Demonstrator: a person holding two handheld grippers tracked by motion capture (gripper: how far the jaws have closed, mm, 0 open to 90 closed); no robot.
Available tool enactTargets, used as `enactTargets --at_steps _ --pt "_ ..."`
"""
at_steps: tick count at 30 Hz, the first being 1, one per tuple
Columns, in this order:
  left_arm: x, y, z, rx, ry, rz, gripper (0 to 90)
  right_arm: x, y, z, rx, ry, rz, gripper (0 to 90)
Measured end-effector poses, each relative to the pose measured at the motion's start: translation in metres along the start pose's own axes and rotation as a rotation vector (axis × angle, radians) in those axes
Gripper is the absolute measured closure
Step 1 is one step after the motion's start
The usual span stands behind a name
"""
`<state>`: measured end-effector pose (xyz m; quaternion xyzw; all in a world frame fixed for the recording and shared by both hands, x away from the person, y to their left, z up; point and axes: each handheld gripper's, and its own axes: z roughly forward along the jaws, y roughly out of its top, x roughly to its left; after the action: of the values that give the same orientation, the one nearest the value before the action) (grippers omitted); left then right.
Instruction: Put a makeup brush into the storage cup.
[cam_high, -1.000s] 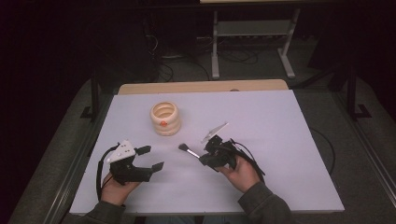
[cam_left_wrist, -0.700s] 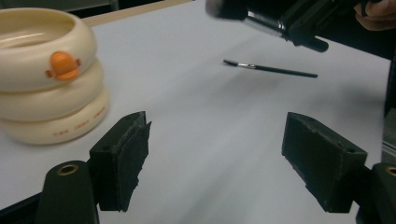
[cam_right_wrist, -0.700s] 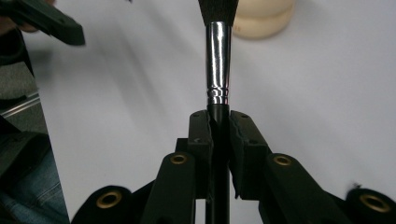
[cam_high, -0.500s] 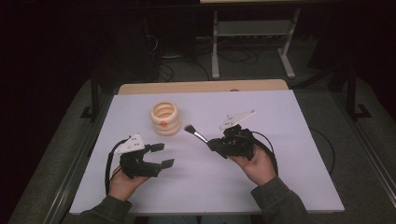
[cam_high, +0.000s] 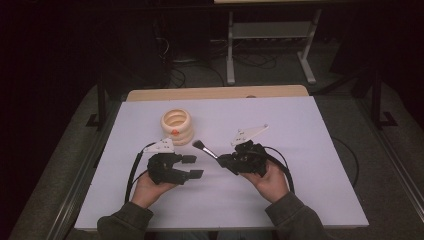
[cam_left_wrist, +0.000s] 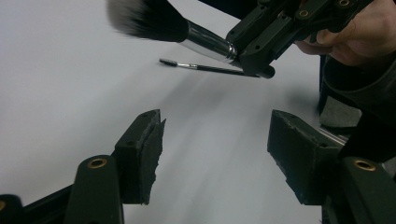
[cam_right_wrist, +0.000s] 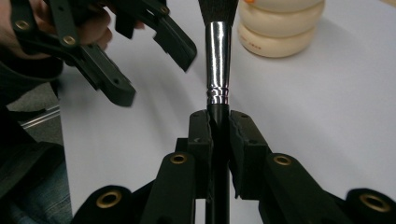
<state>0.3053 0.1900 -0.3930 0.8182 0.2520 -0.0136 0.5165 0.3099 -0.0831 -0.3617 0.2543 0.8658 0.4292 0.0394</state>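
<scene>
Above the white table (cam_high: 310, 150), mid-front | right gripper (cam_high: 224, 162) clamps brush (cam_high: 202, 148) by its handle, bristles toward ring stack (cam_high: 176, 126) | left gripper (cam_high: 192, 167) empty, jaws apart, just been closing | small dark streak on table, perhaps the brush's shadow.

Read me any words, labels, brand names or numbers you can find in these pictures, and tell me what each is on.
No text can be read anywhere.
Cream ringed holder: a small reddish mark on its lower ring, too blurred to read.
Brush: metal ferrule and black handle show no lettering.
White table cover: blank.
</scene>
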Motion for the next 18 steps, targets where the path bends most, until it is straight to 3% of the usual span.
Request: enactTargets --at_steps 5,10,15,18 --pt "0.000 0.001 -0.003 -0.019 -0.011 -0.014 39.9 0.009 0.001 0.007 -0.005 0.022 -0.015 78.6" --pt "0.000 -0.001 -0.006 -0.062 -0.056 -0.038 46.1 0.017 -0.001 0.018 0.007 0.042 -0.048 78.6" --pt "0.005 -0.004 -0.005 -0.062 -0.074 -0.059 52.0 0.024 -0.003 0.022 0.002 0.049 -0.070 78.6" --pt "0.005 -0.006 -0.003 -0.067 -0.086 -0.065 57.6 0.025 -0.003 0.025 0.008 0.042 -0.109 78.6"
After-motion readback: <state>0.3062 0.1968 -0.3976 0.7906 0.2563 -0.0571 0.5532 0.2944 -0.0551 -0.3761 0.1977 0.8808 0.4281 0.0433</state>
